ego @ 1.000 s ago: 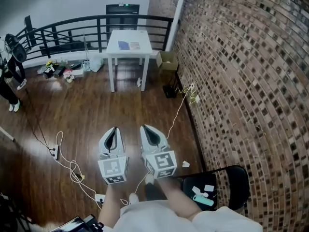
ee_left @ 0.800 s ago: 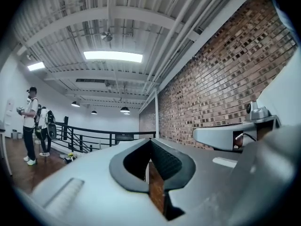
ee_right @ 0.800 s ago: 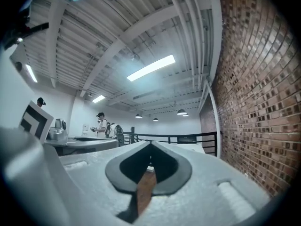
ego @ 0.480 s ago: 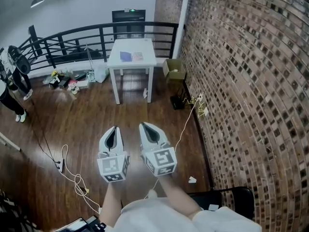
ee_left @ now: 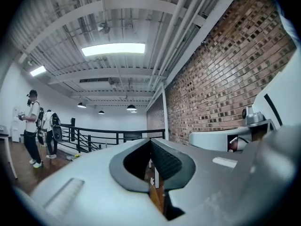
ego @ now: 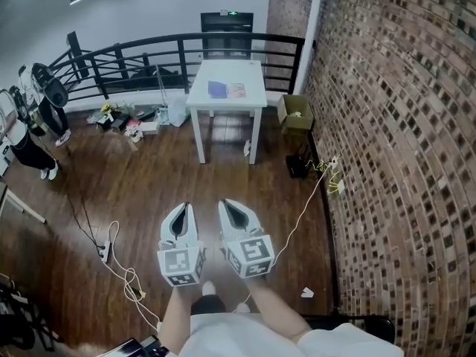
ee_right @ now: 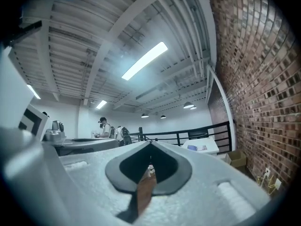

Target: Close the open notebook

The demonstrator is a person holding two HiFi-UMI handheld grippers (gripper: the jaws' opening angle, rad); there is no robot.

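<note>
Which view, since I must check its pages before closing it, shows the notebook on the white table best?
The head view: the blue-and-pink open notebook lies flat on the white square table, both pages seen from above. The right gripper view shows it small and edge-on; the left gripper view does not show it.

Open notebook, purple and pale pages, flat on far white table

My left claw and right claw are pale grey shells. Each carries a white marker cube printed with black squares. Ahead of the cube, each shell tapers to a point around a dark teardrop opening lined with ribbed black pads. Behind the cube, I wear a white top.
</note>
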